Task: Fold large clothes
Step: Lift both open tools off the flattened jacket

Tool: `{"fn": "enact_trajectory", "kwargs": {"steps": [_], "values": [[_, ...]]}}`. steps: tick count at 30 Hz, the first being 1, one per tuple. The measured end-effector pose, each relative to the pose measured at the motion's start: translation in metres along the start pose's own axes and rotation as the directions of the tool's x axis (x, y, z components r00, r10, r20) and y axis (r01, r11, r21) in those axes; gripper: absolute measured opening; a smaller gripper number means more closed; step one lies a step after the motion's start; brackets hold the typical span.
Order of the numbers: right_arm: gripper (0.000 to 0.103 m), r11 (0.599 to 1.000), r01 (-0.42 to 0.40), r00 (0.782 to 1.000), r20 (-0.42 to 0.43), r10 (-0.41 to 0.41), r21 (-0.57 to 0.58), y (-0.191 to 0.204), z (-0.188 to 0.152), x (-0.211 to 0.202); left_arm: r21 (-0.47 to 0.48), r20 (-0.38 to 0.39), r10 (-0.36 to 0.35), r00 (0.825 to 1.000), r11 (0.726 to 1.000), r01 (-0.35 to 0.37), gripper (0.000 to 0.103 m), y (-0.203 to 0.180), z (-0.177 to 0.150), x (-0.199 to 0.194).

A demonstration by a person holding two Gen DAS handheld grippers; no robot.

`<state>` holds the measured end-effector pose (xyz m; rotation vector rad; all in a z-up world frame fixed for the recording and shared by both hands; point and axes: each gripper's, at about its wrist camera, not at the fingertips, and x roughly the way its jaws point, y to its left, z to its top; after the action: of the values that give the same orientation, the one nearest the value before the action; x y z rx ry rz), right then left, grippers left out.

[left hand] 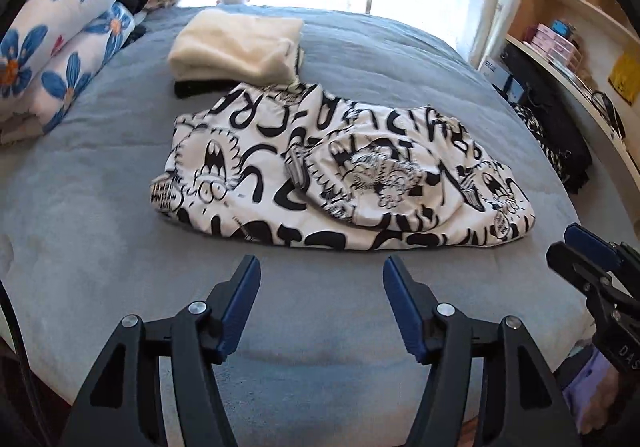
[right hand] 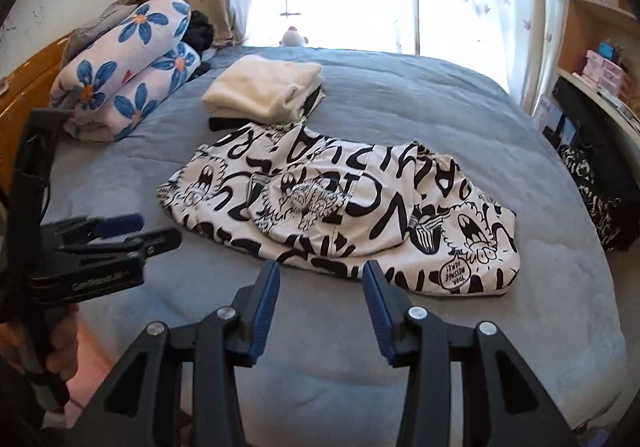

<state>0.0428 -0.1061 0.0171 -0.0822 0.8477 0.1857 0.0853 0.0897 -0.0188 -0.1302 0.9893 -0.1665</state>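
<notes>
A large white garment with black cartoon print [left hand: 340, 171] lies crumpled on the grey-blue bed [left hand: 100, 207]; it also shows in the right wrist view [right hand: 340, 207]. My left gripper [left hand: 320, 279] is open and empty, just short of the garment's near edge. My right gripper [right hand: 320, 279] is open and empty, its fingertips at the garment's near hem. The right gripper shows at the right edge of the left wrist view [left hand: 588, 251], and the left gripper shows at the left of the right wrist view [right hand: 132, 233].
A folded cream garment on a dark one [left hand: 236, 47] lies behind the printed garment. A rolled blue-flower quilt [left hand: 60, 47] sits at the far left. Shelves and a desk with boxes [left hand: 568, 47] stand along the right. A bright window is behind the bed.
</notes>
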Motion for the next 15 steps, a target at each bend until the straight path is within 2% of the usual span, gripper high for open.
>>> {"fn": "enact_trajectory", "kwargs": {"steps": [9, 15], "values": [[0.043, 0.992, 0.023, 0.995, 0.097, -0.035, 0.128, -0.007, 0.020, 0.043, -0.157, -0.059, -0.031, 0.998, 0.987, 0.021, 0.062, 0.043, 0.002, 0.054], [0.043, 0.984, 0.012, 0.995, 0.091, -0.029, 0.178, -0.013, 0.037, 0.082, -0.276, -0.077, -0.082, 0.994, 0.959, 0.057, 0.062, 0.072, 0.005, 0.093]]}}
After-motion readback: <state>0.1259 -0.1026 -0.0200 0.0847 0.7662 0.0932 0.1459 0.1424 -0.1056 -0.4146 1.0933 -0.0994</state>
